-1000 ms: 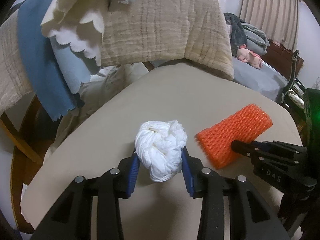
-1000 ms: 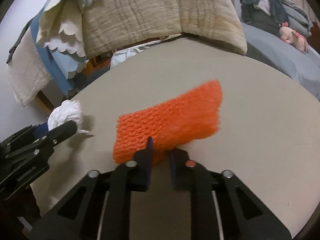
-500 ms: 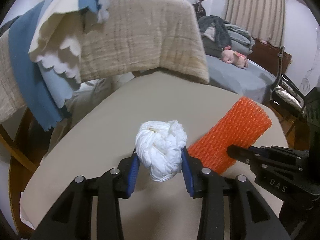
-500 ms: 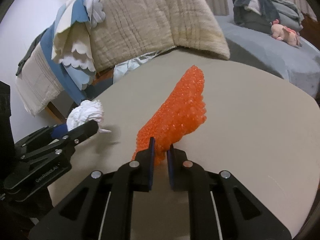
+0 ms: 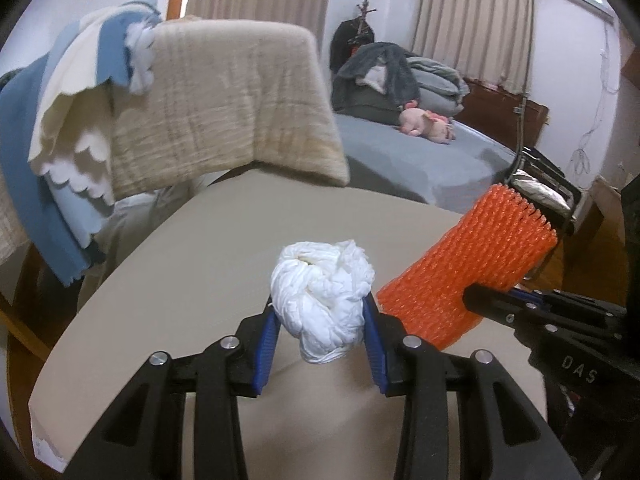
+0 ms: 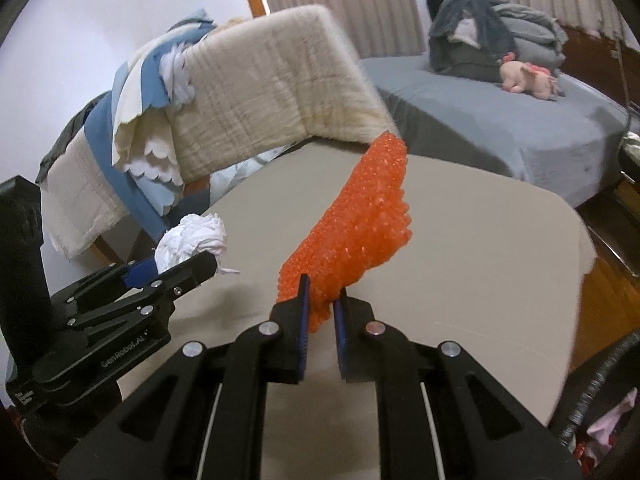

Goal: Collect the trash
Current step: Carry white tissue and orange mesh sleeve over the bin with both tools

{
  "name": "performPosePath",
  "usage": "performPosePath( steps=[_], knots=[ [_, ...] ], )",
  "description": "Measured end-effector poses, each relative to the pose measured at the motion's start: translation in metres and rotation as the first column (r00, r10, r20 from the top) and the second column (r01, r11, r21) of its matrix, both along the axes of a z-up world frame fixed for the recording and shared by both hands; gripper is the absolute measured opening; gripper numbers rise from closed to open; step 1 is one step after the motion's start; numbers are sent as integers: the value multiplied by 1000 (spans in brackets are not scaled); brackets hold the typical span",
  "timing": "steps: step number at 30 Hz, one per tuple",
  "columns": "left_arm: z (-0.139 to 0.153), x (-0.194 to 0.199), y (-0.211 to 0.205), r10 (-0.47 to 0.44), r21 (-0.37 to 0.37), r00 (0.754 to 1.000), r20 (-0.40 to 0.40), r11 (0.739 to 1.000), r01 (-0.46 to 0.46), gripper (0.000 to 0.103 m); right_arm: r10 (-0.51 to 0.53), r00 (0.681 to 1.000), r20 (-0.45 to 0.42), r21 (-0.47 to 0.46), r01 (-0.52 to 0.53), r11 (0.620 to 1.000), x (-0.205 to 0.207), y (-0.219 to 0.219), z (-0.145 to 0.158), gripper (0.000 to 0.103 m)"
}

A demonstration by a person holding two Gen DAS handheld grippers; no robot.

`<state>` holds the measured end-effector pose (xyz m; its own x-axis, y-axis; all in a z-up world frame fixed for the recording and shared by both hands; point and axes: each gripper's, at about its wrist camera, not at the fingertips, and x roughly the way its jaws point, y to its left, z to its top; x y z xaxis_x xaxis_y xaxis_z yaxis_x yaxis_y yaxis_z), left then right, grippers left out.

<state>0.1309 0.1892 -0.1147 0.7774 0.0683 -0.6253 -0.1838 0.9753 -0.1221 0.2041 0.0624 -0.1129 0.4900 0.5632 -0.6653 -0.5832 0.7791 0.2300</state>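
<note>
A crumpled white paper wad sits clamped between the blue pads of my left gripper, held above the beige table. The same wad shows at the left of the right wrist view, in the left gripper. My right gripper is shut on the lower end of an orange foam net sleeve, which stands up tilted off the table. In the left wrist view the sleeve hangs at the right, with the right gripper pinching its edge.
A chair back draped with a beige blanket and blue-and-white cloths stands behind the table. Beyond is a grey bed with piled clothes and a pink plush toy. The table's right edge drops to a wooden floor.
Both grippers have risen from the table with their loads. The orange sleeve, lying flat a second ago, now hangs tilted upright. More of the room shows behind.
</note>
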Motion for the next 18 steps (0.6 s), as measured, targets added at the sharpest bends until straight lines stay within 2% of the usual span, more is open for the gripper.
performPosePath(
  steps=[18],
  knots=[
    [40,-3,-111,-183,-14,981,64,983,184,39,-159,985,70,31,157,987,-34,-123,45,10]
  ],
)
